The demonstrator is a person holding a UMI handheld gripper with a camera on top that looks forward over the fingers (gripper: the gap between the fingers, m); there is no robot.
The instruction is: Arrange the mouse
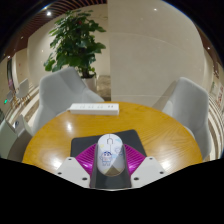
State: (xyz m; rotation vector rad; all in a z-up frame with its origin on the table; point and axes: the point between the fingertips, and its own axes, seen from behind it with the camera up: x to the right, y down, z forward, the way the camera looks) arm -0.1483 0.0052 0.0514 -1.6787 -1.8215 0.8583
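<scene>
My jaws (pixel 109 172) grip the mouse (pixel 108 154) between their pads over the near desk (pixel 70 132), so I judge I'm carrying it; next comes setting it on the mat (pixel 83 146).

White mouse (pixel 108 154), upright, lengthwise on dark mat (pixel 83 146) at near edge of round wooden table (pixel 150 128).
</scene>
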